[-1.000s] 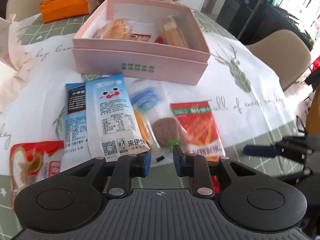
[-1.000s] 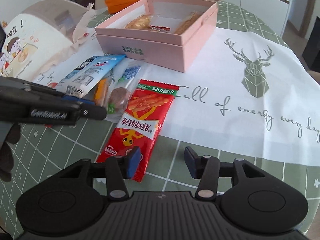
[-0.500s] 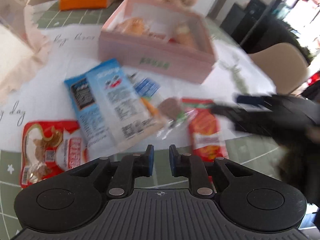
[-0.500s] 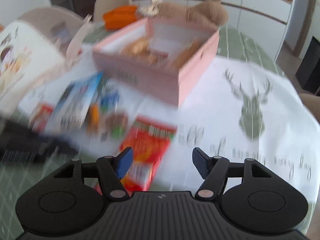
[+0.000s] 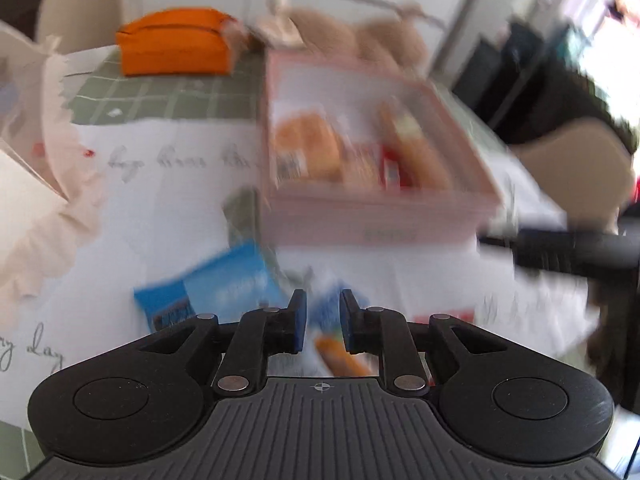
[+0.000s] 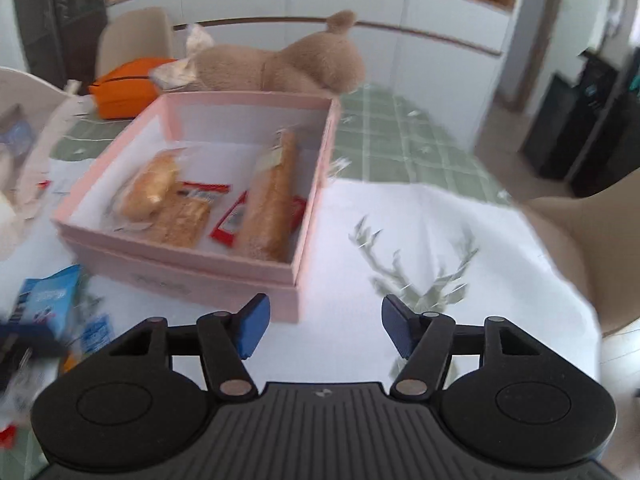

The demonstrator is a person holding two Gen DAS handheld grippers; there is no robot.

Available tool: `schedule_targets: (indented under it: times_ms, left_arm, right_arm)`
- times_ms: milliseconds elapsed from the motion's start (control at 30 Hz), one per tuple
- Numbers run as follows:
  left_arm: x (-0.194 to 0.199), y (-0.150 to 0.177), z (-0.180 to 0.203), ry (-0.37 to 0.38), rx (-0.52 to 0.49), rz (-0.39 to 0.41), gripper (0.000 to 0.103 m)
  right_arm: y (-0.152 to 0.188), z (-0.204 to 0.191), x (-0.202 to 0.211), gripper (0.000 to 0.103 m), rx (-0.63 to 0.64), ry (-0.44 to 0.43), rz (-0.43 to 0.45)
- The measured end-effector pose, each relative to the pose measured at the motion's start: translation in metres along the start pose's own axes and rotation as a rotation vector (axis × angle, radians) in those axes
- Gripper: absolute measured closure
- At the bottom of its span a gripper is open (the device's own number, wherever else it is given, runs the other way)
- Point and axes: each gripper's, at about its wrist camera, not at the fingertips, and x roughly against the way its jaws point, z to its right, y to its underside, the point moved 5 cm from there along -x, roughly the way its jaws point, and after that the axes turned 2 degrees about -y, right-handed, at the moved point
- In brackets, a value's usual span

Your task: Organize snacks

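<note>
A pink box stands on the table and holds a bread roll, a long bread stick and small red packets. It also shows, blurred, in the left wrist view. Blue snack packets and a clear packet with an orange snack lie in front of the box. My left gripper hovers above these packets, jaws narrowly apart, nothing between them. My right gripper is wide open and empty, raised in front of the box's right corner.
An orange pouch and a brown plush toy lie behind the box. A white paper bag stands at the left. Chairs ring the table. The white cloth with a deer print lies right of the box.
Both grippers have risen and moved forward toward the box. The right gripper has opened wider. The left jaws closed in, then parted slightly. The red carrot-print packet has left the right view.
</note>
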Motion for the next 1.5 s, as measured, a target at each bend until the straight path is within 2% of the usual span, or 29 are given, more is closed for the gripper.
schedule_targets:
  times_ms: [67,133,233,300,433,500,667,767,867,933,967,1067,1167,1267,1367,1500]
  left_arm:
    - [0.007,-0.02,-0.01,0.004,0.058,0.07,0.082]
    - [0.006,-0.041,-0.017,-0.04,0.078,0.127,0.082]
    - [-0.021,-0.063,-0.023,-0.11,0.058,0.097,0.082]
    - [-0.037,-0.068,-0.026,-0.152,0.013,0.078,0.066]
    - [-0.035,-0.061,-0.032,-0.163,-0.049,0.061,0.061]
    - [-0.028,-0.056,-0.037,-0.196,-0.079,0.06,0.061]
    - [-0.008,-0.049,-0.068,-0.232,-0.009,0.069,0.064]
    - [0.021,-0.041,-0.074,-0.221,0.036,0.128,0.066]
    - [0.055,-0.031,-0.062,-0.2,0.04,0.215,0.069]
    - [0.063,-0.025,-0.046,-0.161,0.013,0.232,0.069]
    - [0.059,-0.022,-0.038,-0.135,-0.013,0.208,0.069]
    - [0.039,-0.012,-0.023,-0.076,-0.063,0.12,0.07]
    - [0.012,-0.002,-0.018,-0.083,-0.105,0.044,0.071]
    - [-0.008,0.014,-0.019,-0.116,-0.142,-0.039,0.073]
    - [-0.003,0.025,-0.019,-0.135,-0.17,-0.033,0.073]
    - [0.013,0.034,-0.02,-0.108,-0.156,-0.042,0.076]
  right_arm:
    - [0.0,0.001,0.005,0.04,-0.011,-0.043,0.003]
    - [0.0,-0.002,0.011,0.04,-0.017,-0.059,0.017]
    - [-0.004,-0.003,0.017,0.04,-0.047,-0.074,0.045]
    - [-0.006,-0.006,0.013,0.04,-0.038,-0.06,0.046]
    - [-0.008,-0.017,-0.005,0.04,0.014,-0.059,-0.003]
    - [-0.008,-0.025,-0.007,0.04,0.028,-0.08,-0.011]
    - [-0.009,-0.055,-0.007,0.04,0.086,-0.125,-0.01]
    - [-0.007,-0.069,-0.002,0.04,0.099,-0.136,-0.012]
    - [0.006,-0.084,0.003,0.041,0.086,-0.23,-0.056]
    - [0.022,-0.101,0.003,0.046,0.115,-0.282,-0.097]
    - [0.03,-0.11,0.002,0.053,0.144,-0.286,-0.109]
    - [0.049,-0.133,0.002,0.06,0.23,-0.264,-0.114]
    - [0.063,-0.143,0.015,0.063,0.259,-0.289,-0.132]
    - [0.076,-0.137,0.025,0.064,0.27,-0.271,-0.142]
    - [0.082,-0.125,0.032,0.064,0.254,-0.258,-0.157]
    - [0.087,-0.113,0.037,0.064,0.25,-0.261,-0.165]
